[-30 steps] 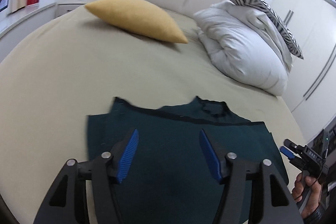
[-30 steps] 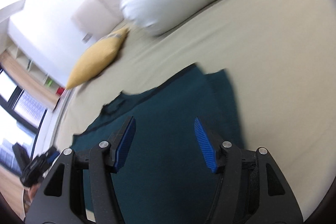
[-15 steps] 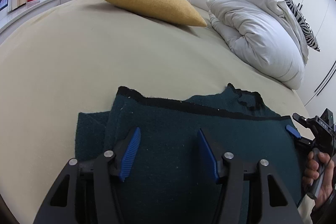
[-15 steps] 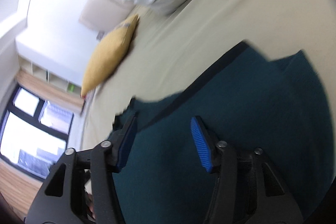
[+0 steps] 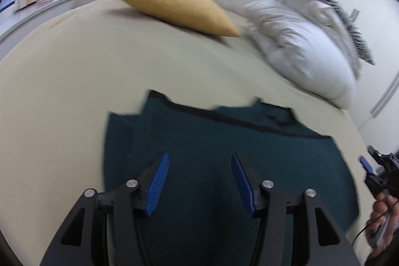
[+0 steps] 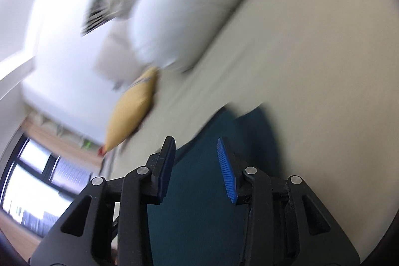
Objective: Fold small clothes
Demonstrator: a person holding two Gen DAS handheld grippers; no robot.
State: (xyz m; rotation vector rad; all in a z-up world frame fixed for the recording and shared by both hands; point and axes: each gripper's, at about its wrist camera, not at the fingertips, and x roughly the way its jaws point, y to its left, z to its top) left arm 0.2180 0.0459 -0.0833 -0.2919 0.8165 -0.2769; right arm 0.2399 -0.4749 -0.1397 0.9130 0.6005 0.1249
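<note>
Fingers apart above garment

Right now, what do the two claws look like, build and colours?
Both match: left claw and right claw have black angular frames with silver pivot screws and blue ribbed pads. A thin dark cable trails by the hand gripping the right one's handle.

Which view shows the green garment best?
Left wrist: the dark green garment lies nearly whole on the bed, black-trimmed far edge and neckline visible. The blurred right wrist view shows only one end of it past the right gripper.
</note>
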